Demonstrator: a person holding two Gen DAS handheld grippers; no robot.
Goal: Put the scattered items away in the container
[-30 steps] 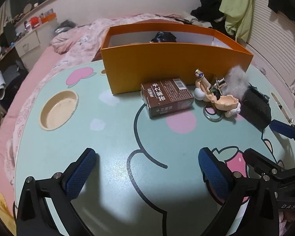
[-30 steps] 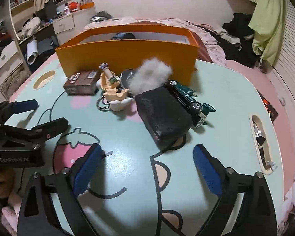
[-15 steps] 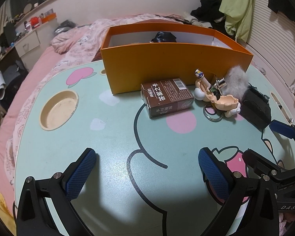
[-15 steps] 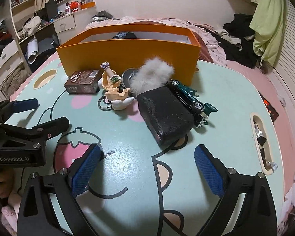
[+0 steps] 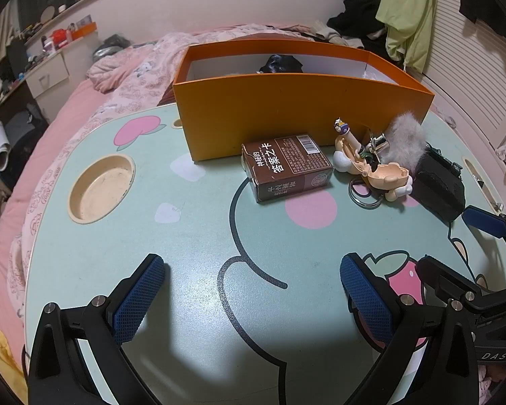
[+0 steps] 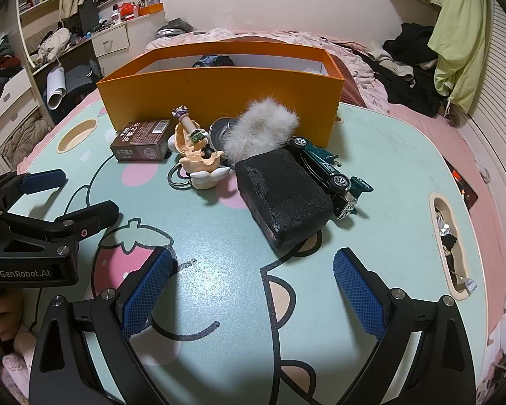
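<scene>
Your orange box [image 6: 219, 101] sits at twelve o'clock; before it crowd a brown carton [image 6: 141, 140], figurine keychain [image 6: 199, 155], fur pompom [image 6: 259, 128], black block [image 6: 283, 195] and green car [image 6: 327, 168]. Both your left gripper [image 5: 249, 300], marked "GenRobot.AI", and right gripper [image 6: 253, 293] gape empty.

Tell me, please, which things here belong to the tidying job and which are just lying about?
Job:
orange box
brown carton
figurine keychain
grey fluffy pompom
black pouch
green toy car

Lying about:
green garment
dark clothes
pink bedding
</scene>
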